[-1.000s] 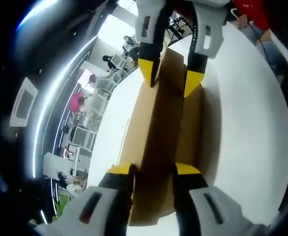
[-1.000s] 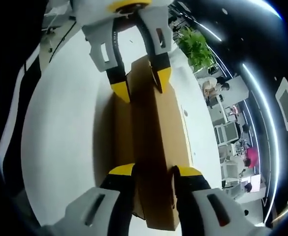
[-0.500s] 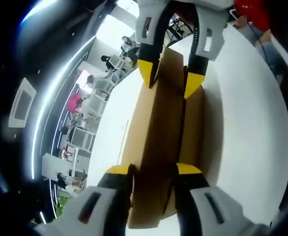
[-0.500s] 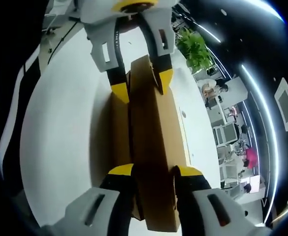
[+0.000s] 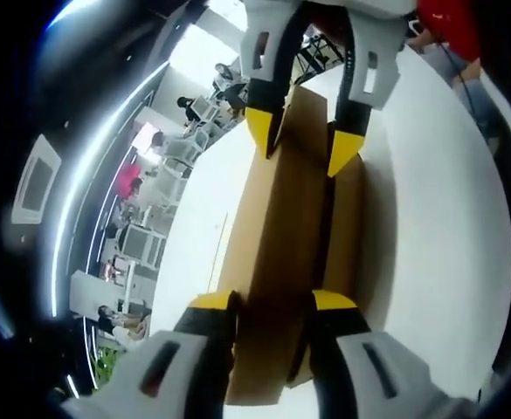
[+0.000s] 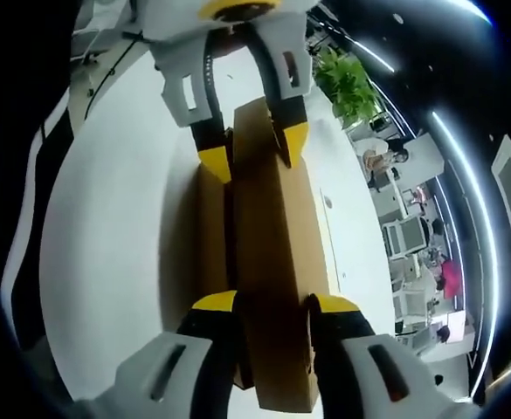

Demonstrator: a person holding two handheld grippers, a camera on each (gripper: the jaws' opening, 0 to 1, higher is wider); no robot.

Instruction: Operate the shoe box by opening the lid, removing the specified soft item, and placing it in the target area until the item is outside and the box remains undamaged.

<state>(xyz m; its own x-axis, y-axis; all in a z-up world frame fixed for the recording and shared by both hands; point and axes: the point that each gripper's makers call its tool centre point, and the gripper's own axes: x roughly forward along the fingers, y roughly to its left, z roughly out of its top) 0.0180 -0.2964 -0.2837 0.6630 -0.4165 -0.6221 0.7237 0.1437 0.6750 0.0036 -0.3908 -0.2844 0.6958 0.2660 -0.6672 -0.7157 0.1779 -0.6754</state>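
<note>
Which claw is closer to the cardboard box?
Neither: the left claw straddles one end of the box, and the right claw straddles the opposite end.

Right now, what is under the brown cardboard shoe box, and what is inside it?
The brown cardboard shoe box rests on a white table. Both grippers, left and right, straddle its lid. The inside is covered, so contents cannot be seen.

The shoe box (image 5: 281,253) is showing plain brown cardboard all over, its lid (image 6: 272,236) the same brown, with no print. The desk (image 5: 430,227) under it is gleaming white. Both tongs, left (image 5: 268,305) and right (image 6: 271,305), are wearing light grey shells, black arms and yellow tips. A plant (image 6: 347,83) at the far right is looking leafy green.
</note>
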